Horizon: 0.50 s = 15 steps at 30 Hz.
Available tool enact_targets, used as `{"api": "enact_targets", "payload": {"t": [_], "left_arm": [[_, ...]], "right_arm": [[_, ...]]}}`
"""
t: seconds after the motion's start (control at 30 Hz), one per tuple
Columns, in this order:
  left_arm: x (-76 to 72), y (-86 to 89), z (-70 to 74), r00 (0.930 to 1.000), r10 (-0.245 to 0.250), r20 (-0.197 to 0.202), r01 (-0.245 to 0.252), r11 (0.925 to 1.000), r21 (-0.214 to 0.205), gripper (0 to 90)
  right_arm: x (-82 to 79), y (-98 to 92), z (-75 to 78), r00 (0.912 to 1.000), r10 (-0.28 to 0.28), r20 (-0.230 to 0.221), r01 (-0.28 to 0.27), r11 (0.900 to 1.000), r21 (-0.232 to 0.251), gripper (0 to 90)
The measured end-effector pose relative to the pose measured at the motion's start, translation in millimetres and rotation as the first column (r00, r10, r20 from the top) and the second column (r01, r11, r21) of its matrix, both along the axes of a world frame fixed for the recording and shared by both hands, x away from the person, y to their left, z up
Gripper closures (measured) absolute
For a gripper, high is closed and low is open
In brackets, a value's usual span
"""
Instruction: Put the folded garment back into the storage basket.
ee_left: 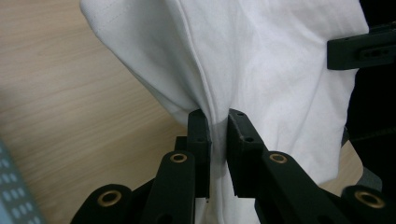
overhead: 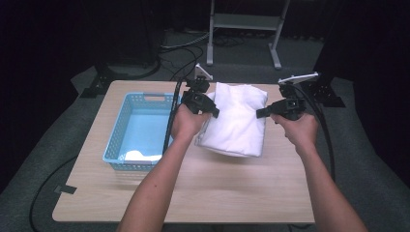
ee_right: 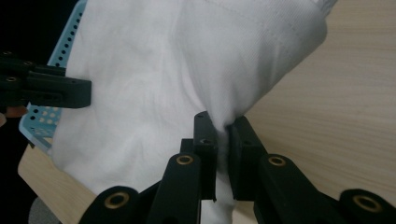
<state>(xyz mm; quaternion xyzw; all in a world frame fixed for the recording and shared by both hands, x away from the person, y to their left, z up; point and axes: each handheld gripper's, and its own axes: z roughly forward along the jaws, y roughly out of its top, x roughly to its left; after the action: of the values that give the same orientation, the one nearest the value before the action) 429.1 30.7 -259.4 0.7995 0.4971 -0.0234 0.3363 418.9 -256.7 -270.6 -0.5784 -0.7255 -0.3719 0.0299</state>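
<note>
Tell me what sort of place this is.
Probably a lab or studio set up for recording: a bare wooden table on grey carpet, dark curtains around it, loose cables and a metal stand on the floor behind.

Your white cloth [overhead: 237,123] covers the counter [overhead: 193,193] beneath it at frame centre in the high view, and its lower fold blocks any read on whether it touches the surface. The white item [overhead: 142,156] in the blue basket [overhead: 116,140], lower left, is half hidden by the front wall; identity unclear. In your left gripper view the cloth [ee_left: 261,60] runs off the top edge. In your right gripper view the basket [ee_right: 42,116] is mostly behind cloth [ee_right: 149,93].
</note>
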Motion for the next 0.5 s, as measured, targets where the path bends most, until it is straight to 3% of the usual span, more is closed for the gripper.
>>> {"api": "enact_targets", "payload": {"t": [0.5], "left_arm": [[-3.7, 40.9, 11.2, 0.9995, 0.031, 0.004, -0.031, 0.9995, 0.003, 81.0]], "right_arm": [[1.2, 33.5, 10.6, 0.9992, 0.039, 0.005, -0.039, 0.9934, 0.108, 83.6]]}}
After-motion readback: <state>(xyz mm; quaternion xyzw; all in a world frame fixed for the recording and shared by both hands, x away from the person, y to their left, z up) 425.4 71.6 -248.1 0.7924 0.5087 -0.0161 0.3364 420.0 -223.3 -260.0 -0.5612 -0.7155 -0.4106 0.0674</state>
